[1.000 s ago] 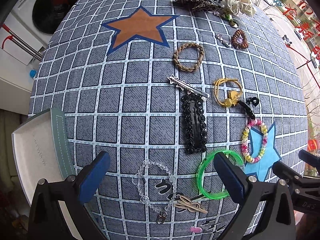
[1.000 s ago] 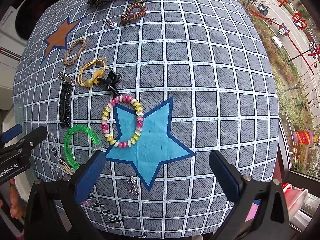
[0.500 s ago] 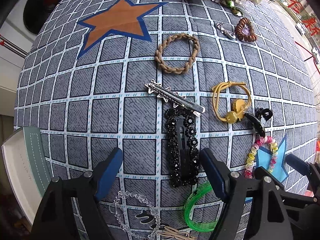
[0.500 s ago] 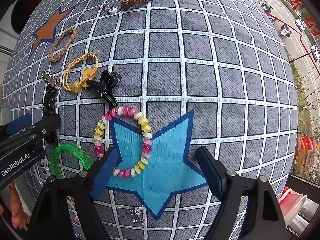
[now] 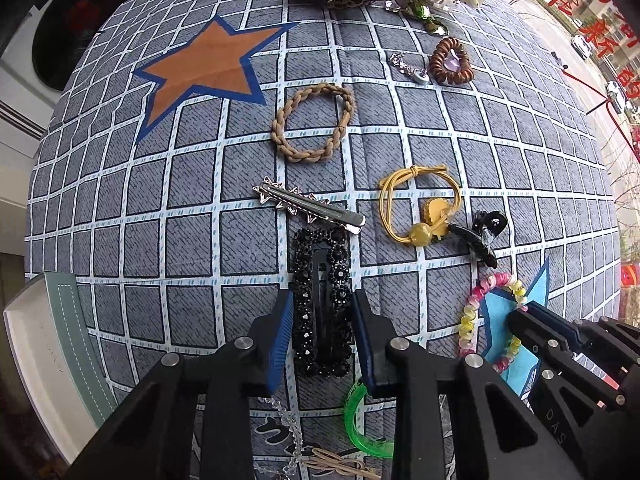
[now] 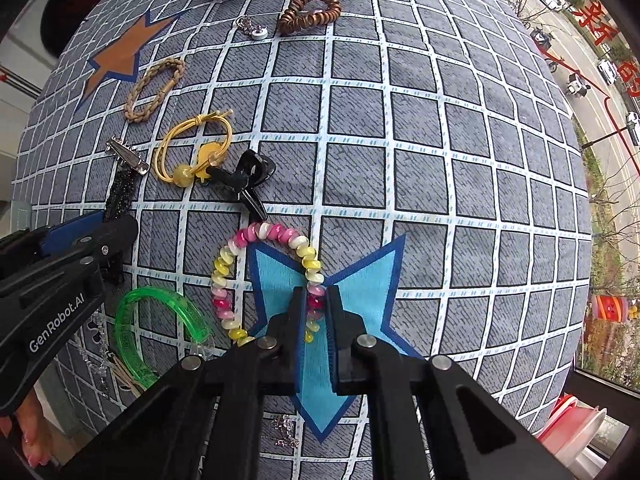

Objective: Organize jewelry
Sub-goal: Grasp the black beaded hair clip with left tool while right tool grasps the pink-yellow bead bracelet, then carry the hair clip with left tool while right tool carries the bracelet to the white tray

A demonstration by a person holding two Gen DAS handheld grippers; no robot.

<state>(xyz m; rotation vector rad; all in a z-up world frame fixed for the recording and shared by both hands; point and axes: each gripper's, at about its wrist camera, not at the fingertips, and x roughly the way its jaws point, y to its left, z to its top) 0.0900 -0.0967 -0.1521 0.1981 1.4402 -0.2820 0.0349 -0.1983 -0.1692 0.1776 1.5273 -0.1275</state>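
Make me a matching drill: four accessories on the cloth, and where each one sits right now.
Things:
1. black clip
2. bead bracelet
3. braided tie
4. green bangle

Places:
A. beside the orange star
B. between the left tongs
C. between the right tongs
D. on the cloth between the two tongs, ungripped

Pairs: 1-B, 2-C, 3-A, 4-D

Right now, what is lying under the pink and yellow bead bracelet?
Under the bead bracelet lie the grey checked cloth and part of its blue star. The right gripper hides the part near its fingers.
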